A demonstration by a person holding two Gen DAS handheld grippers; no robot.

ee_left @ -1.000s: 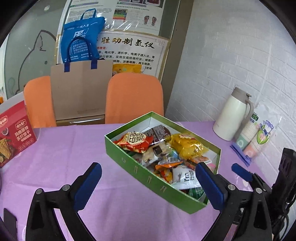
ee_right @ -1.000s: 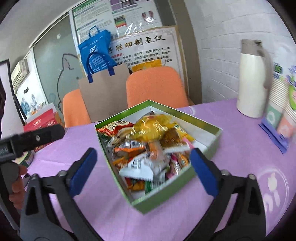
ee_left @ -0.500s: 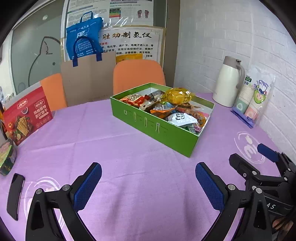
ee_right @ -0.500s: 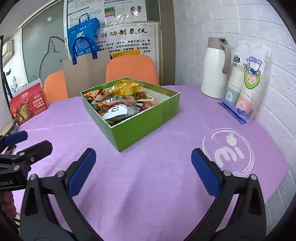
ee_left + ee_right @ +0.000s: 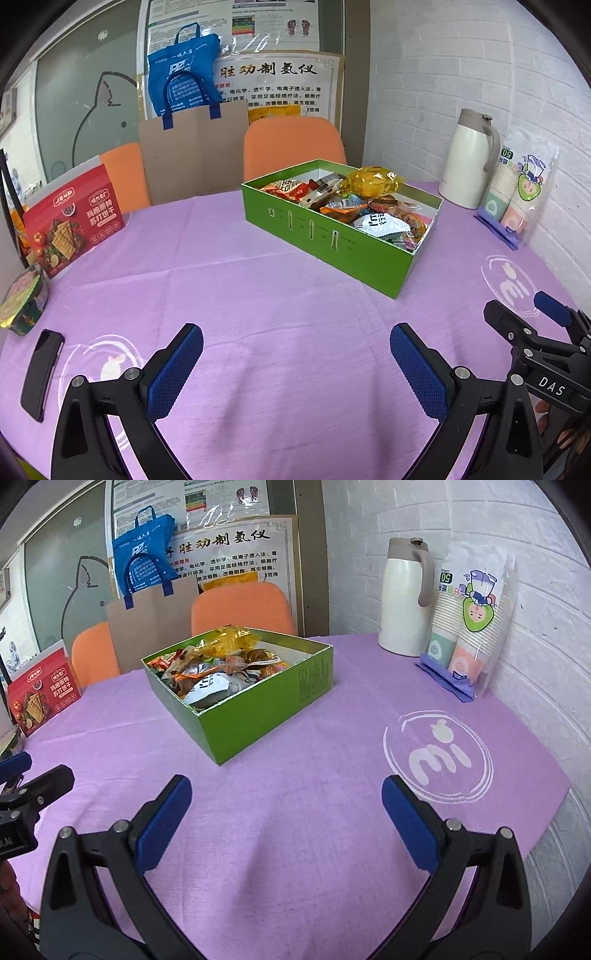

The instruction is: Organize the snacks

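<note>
Purple-clothed counter (image 5: 258, 295), green snack box (image 5: 332, 240) full of packets at centre. Left claw (image 5: 295, 354) and right claw (image 5: 286, 805) spread wide, empty, well short of it.

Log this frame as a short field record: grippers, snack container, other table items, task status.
left gripper: open, empty, above bare tablecloth
right gripper: open, empty
green snack box: lidless, filled with wrapped snacks
left side of table: red cracker box, instant noodle cup, black phone
right side, by wall: white thermos jug, paper cup pack
surface: purple tablecloth
status: nothing gripped
</note>
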